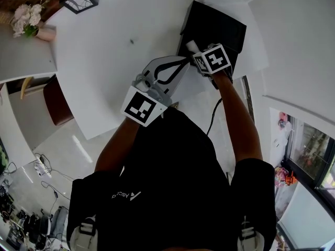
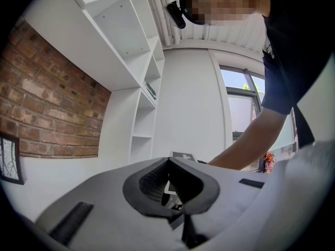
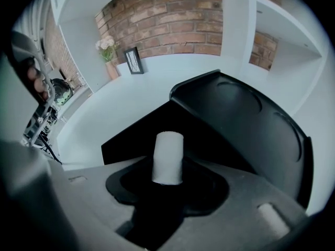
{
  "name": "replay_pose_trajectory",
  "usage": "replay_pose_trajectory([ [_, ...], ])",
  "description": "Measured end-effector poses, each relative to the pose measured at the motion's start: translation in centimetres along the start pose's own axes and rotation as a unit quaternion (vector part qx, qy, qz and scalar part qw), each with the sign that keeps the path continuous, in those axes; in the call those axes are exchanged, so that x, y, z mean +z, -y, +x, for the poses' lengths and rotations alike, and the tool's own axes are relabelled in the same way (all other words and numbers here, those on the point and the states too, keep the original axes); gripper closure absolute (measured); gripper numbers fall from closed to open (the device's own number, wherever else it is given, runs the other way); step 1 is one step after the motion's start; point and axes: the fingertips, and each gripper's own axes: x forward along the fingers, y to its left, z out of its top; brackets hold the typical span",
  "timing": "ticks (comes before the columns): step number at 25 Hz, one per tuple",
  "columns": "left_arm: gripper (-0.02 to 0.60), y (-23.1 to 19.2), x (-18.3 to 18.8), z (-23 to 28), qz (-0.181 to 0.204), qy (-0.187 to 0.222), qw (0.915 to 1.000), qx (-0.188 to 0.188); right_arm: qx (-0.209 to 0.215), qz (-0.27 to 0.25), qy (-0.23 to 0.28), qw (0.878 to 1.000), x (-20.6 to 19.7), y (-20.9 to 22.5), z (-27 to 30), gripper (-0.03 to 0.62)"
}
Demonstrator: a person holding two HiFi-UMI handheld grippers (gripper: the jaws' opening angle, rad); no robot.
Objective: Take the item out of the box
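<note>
White table (image 1: 112, 61), one box (image 1: 215, 27), one roll (image 3: 168, 158)

Bright daylight, probably from window (image 2: 241, 106); strong fisheye bending, black corners (box (image 3: 251, 129) interior murky, underexposed).

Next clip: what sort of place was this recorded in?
Probably a furnished studio or office room, not a factory: a red brick wall, white built-in wall shelves, a large white table and a pink vase of pale flowers.

I see a brick wall (image 3: 172, 20) behind white shelves (image 2: 125, 51). A window (image 2: 238, 106) lets in daylight, and 1 framed picture (image 3: 133, 60) stands beside flowers (image 3: 106, 44).
</note>
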Motion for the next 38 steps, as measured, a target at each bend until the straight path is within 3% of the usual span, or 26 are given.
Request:
replay_pose_trajectory([
  [8,0.583,0.8,-0.5,0.4,-0.002,-0.009,1.0,-0.002,0.008,0.012,0.089,0.996,0.9,-0.6,-3.1,0.418],
  [15,0.583,2.0,-0.1,1.1,0.004,-0.011,0.9999,-0.005,0.008,0.023,0.224,0.974,2.5,-1.5,-9.4,0.419],
  [18,0.583,2.6,0.4,1.3,0.007,-0.01,0.9999,-0.006,0.004,0.024,0.295,0.955,3.3,-2.2,-12.8,0.419],
  [26,0.583,4.3,2.1,1.6,0.023,-0.006,0.9997,-0.009,-0.006,0.019,0.457,0.889,3.3,-4.5,-21.7,0.419],
  [33,0.583,6.3,3.6,1.6,0.037,0.005,0.9992,-0.015,0.002,0.001,0.547,0.837,2.2,-7.2,-27.5,0.419],
  [38,0.583,7.2,4.1,1.5,0.044,0.006,0.9988,-0.018,-0.003,-0.011,0.585,0.811,1.1,-8.3,-29.4,0.419],
])
